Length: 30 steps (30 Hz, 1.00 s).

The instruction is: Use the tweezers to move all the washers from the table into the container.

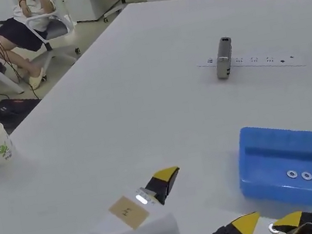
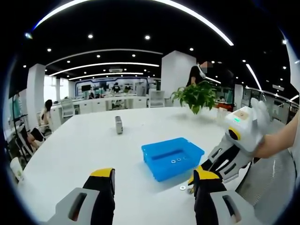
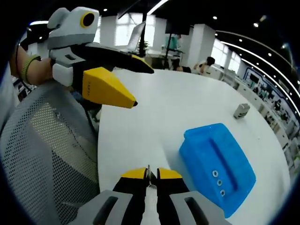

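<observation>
Here the washer [image 2: 183,188] lies just by the right gripper [image 3: 151,175], narrow on the tweezers [image 3: 149,169]; the left gripper [image 2: 154,174], wide, is farther.

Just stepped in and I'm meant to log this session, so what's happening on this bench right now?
A person is working at a white table with a handheld gripper in each hand. The right gripper is shut on a pair of tweezers, low beside the blue container, which already holds three washers. One more washer lies on the table in front of the container, near the tweezers' tip, not yet picked up. The left gripper hovers open alongside, holding nothing.
</observation>
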{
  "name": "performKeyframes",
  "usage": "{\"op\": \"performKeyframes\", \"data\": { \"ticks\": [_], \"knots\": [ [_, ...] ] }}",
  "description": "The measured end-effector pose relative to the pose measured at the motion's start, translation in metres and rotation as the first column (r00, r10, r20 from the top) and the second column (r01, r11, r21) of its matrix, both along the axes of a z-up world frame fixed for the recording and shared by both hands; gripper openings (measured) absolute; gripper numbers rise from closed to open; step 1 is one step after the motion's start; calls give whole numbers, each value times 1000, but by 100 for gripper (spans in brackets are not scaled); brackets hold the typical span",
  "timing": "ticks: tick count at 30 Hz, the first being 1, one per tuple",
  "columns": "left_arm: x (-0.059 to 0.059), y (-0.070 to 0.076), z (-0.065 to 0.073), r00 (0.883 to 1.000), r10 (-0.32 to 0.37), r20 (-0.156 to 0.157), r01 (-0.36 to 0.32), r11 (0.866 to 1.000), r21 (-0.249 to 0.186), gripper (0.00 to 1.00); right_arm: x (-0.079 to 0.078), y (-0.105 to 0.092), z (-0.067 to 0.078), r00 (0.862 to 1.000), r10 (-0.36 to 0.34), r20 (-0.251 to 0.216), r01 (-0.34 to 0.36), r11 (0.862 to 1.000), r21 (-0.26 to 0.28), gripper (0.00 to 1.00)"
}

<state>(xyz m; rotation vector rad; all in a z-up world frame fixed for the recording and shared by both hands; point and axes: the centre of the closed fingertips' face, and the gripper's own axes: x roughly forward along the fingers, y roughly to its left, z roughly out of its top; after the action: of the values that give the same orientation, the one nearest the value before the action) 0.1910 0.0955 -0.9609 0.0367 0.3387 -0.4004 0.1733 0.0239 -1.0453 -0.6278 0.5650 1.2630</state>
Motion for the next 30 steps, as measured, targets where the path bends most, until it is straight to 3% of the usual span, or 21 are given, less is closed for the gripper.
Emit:
{"op": "performKeyframes", "data": {
  "ticks": [10,14,30],
  "knots": [
    [0,-1,0,1000,-5,-3,5,1000,2,68,2,-9,21,1000,-6,25,5,1000,31,3],
    [0,-2,2,1000,-7,6,8,1000,-16,69,6,-8,28,999,-3,46,1,1000,31,3],
    [-1,-1,1,1000,-5,2,5,1000,-14,68,34,-1,56,993,-16,119,11,999,44,3]
  ]
}}
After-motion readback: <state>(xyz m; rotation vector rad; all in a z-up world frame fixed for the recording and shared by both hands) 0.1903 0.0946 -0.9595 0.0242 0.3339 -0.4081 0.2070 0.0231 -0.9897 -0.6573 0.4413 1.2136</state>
